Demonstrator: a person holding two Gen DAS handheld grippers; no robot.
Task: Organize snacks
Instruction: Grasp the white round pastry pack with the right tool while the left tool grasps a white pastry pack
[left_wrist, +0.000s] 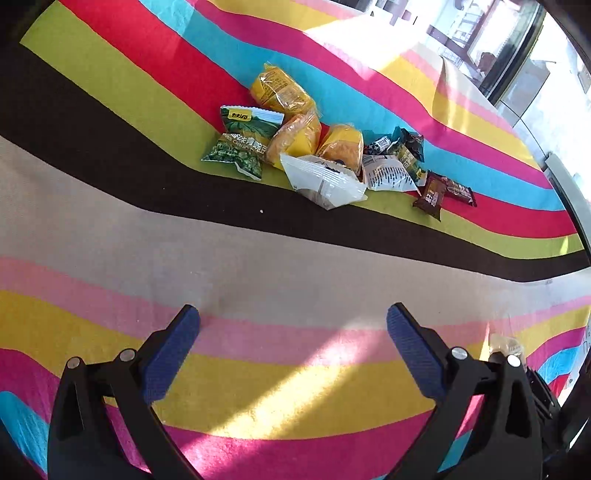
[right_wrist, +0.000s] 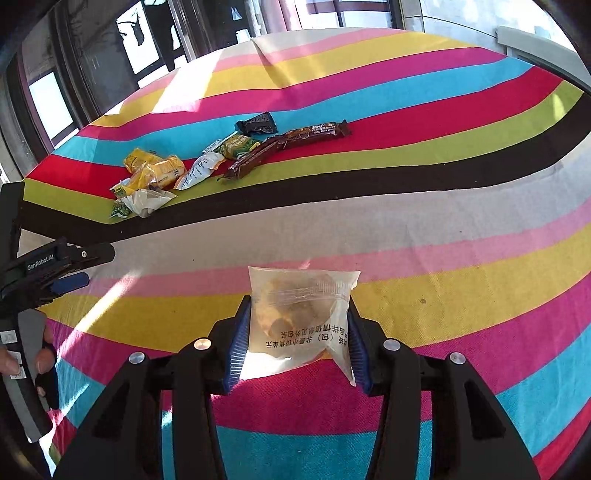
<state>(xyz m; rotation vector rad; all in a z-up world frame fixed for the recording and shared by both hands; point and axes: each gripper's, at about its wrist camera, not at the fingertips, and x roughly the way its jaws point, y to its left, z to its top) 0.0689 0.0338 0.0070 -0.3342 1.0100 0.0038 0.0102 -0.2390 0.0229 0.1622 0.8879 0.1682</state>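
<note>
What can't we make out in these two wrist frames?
- Left wrist view: pale object at the lower right, hidden behind the left gripper's finger; unidentifiable.
- Both views: snack pile; packets overlap, so an exact count fails.
- Right wrist view: clear packet clamped in the right gripper; contents only a brownish blur through the film.
- Right wrist view: the person's hand is cut by the left edge.

My right gripper (right_wrist: 299, 328), black with blue ribbed pads, sits at the lower centre of its view, its jaws clamped on the two sides of a clear plastic snack packet (right_wrist: 301, 319). My left gripper (left_wrist: 293, 343) fills the bottom of its own view, jaws spread wide, nothing between them. My left hand's fingertips (right_wrist: 44, 356) curl around its handle at the right view's left edge.
</note>
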